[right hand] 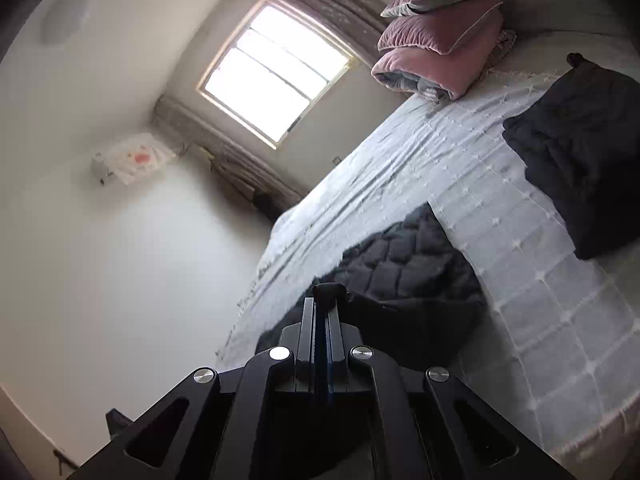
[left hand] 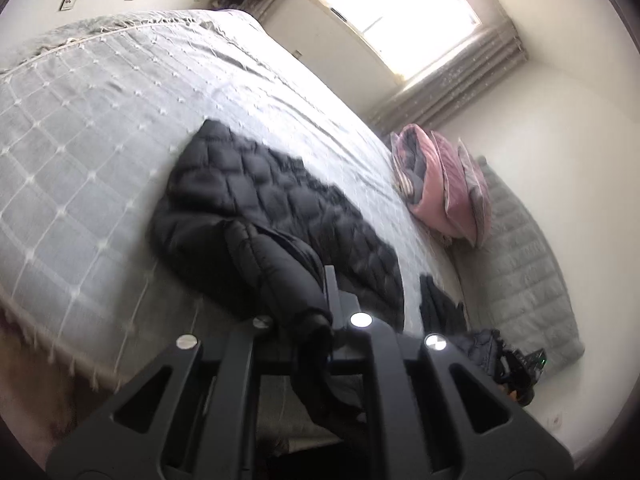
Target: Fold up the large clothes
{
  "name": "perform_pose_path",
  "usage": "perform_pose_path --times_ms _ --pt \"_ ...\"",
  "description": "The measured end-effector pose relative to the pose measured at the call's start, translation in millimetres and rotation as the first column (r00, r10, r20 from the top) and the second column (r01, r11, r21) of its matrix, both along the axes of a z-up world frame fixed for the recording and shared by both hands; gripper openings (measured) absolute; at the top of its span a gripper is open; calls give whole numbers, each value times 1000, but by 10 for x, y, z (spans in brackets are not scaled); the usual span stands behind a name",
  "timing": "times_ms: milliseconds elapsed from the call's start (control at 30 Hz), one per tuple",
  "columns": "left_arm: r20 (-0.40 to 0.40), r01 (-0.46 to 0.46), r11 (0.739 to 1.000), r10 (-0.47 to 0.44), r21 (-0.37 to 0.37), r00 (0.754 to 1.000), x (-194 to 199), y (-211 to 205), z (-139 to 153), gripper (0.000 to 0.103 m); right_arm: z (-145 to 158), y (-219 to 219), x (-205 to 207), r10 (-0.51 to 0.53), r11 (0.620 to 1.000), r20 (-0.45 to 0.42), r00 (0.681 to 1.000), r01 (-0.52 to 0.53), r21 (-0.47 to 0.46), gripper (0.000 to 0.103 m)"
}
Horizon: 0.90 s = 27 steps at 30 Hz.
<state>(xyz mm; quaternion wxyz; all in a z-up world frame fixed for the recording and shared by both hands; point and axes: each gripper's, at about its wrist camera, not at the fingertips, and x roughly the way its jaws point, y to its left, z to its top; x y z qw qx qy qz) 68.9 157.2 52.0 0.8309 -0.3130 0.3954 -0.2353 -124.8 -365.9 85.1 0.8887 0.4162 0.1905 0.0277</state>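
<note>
Two grippers: our left gripper point(left hand: 320, 312) pinches the jacket point(left hand: 256, 200) by a sleeve cuff, our right gripper point(right hand: 322, 300) is clamped on its hem, so we can lift one side over. It lies at the bed's point(left hand: 80, 140) near edge.

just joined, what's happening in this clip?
A person with a handheld gripper in each hand is folding a black quilted jacket on a bed with a grey bedspread. The left gripper is shut on a sleeve cuff, and the right gripper is shut on another edge of the jacket. A second dark garment lies further up the bed, near the pink pillows.
</note>
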Motion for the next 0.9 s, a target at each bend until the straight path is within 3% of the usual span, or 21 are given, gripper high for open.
perform_pose_path --times_ms 100,200,333,400,467,533,633,667,700,800,900 --pt "-37 -11 999 9 -34 999 433 -55 31 13 0 -143 401 -32 999 7 999 32 15 3" --pt "-42 -5 1000 6 22 999 942 -221 19 17 -65 -269 902 -40 999 -24 999 41 23 3" --pt "-101 -49 999 49 -1 994 1418 -226 -219 42 -275 -471 1452 -195 980 -105 975 190 -53 6" --pt "-130 -91 996 87 -23 988 1571 -154 -303 51 -440 -547 1572 -233 972 -110 966 233 -15 9" --pt "-126 -144 989 145 16 981 1664 -87 -319 67 -548 -597 1623 -258 966 -108 960 258 -8 13" --pt "-98 -184 982 188 46 977 1703 -19 -296 72 -598 -633 1687 -278 960 -138 951 270 -70 18" --pt "-82 -178 981 184 77 979 1778 -3 -374 78 -691 -724 1805 -269 957 -205 941 237 -168 35" --pt "-94 -148 983 158 105 983 1832 -56 -441 78 -747 -755 1873 -260 955 -243 935 212 -206 54" --pt "-112 -106 984 122 142 986 1904 -130 -539 78 -800 -768 1943 -254 953 -267 930 193 -234 66" --pt "-191 -39 968 88 246 978 2101 -303 -851 78 -1008 -757 2164 -204 951 -336 919 104 -292 66" --pt "-234 -20 965 84 261 969 2275 -379 -1085 78 -1207 -716 2441 -173 946 -398 901 40 -320 66"
